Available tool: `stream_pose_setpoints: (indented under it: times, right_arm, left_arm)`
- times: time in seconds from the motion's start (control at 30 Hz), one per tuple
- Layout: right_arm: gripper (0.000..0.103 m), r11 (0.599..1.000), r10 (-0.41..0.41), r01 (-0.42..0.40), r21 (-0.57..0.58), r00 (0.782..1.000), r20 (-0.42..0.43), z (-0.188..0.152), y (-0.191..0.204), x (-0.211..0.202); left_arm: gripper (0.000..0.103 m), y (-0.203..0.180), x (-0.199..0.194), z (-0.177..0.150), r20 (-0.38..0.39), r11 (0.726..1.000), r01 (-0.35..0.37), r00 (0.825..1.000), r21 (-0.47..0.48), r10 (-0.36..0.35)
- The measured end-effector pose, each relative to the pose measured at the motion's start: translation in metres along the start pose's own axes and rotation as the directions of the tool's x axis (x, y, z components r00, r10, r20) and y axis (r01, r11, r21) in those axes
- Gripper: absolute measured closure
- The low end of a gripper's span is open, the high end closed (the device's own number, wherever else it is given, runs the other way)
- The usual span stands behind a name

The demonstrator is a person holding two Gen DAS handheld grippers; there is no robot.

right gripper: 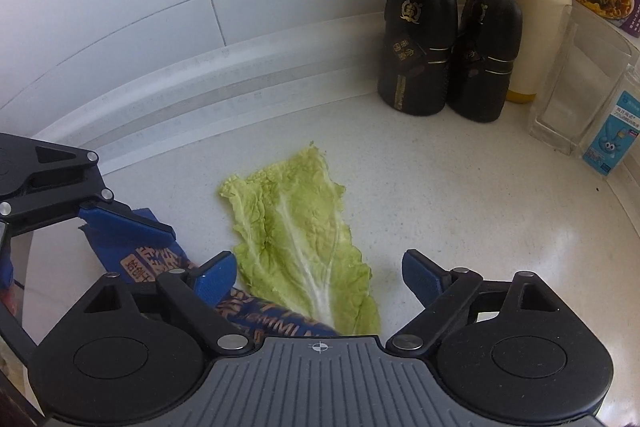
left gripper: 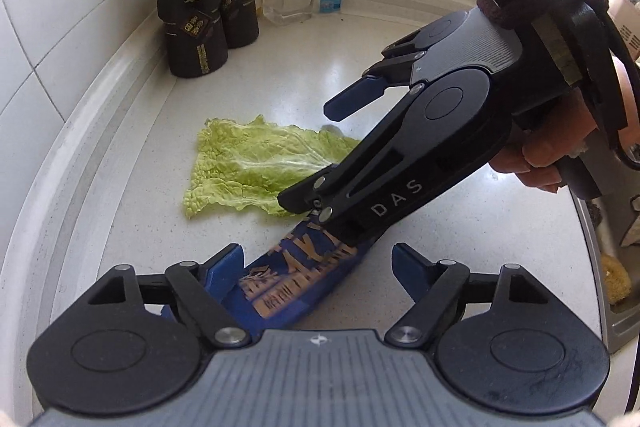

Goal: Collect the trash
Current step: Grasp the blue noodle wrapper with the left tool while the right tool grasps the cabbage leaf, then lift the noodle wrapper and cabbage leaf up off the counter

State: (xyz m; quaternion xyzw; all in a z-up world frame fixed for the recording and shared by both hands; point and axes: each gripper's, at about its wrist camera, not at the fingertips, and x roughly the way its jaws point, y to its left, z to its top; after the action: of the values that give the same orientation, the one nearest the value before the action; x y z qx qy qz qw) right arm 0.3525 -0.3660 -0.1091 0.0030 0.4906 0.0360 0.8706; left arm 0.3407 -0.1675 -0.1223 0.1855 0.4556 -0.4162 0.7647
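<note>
A crinkled, matt cabbage leaf (right gripper: 298, 247) and glossy blue printed wrapper (left gripper: 296, 279) lie on smooth, speckled countertop (right gripper: 460, 227).

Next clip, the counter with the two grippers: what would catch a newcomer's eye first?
The pale green cabbage leaf lying flat mid-counter, its stem end between the right gripper's open jaws. Beside it a blue snack wrapper sits between the left gripper's open jaws. Two black bottles with gold collars stand against the tiled wall.

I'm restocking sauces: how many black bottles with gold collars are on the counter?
2. Both stand side by side in the back corner against the tiled wall: one nearer the wall, the other beside the yellow-capped bottle. No others visible.
</note>
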Motion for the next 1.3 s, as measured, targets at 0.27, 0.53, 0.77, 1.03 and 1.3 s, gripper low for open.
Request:
stream_pose_setpoints:
  times: [0.27,0.53,0.77,1.03,1.3]
  right_arm:
    - [0.065,0.998,-0.032,0.034,-0.054,0.998,0.048,-0.005,0.007,-0.002]
    - [0.087,1.000,-0.024,0.024,-0.002,0.996,0.088,-0.011,0.011,-0.005]
    - [0.092,0.997,-0.052,0.044,0.069,0.992,0.112,-0.012,0.008,-0.008]
    - [0.093,0.989,-0.087,0.066,0.133,0.984,0.158,-0.008,-0.003,-0.029]
    - [0.093,0.984,-0.093,0.059,0.168,0.975,0.203,-0.003,-0.004,-0.055]
  left_arm:
    - [0.035,0.004,0.005,-0.010,0.003,1.000,-0.011,1.000,0.007,0.011]
    - [0.055,-0.012,-0.005,-0.028,0.058,0.998,-0.055,0.997,0.026,0.053]
    - [0.066,-0.024,-0.017,-0.042,0.080,0.996,-0.085,0.993,0.041,0.081]
    - [0.071,-0.028,-0.032,-0.049,0.096,0.997,-0.083,0.992,0.002,0.082]
    - [0.078,-0.030,-0.058,-0.062,0.111,0.997,-0.070,0.991,-0.033,0.073]
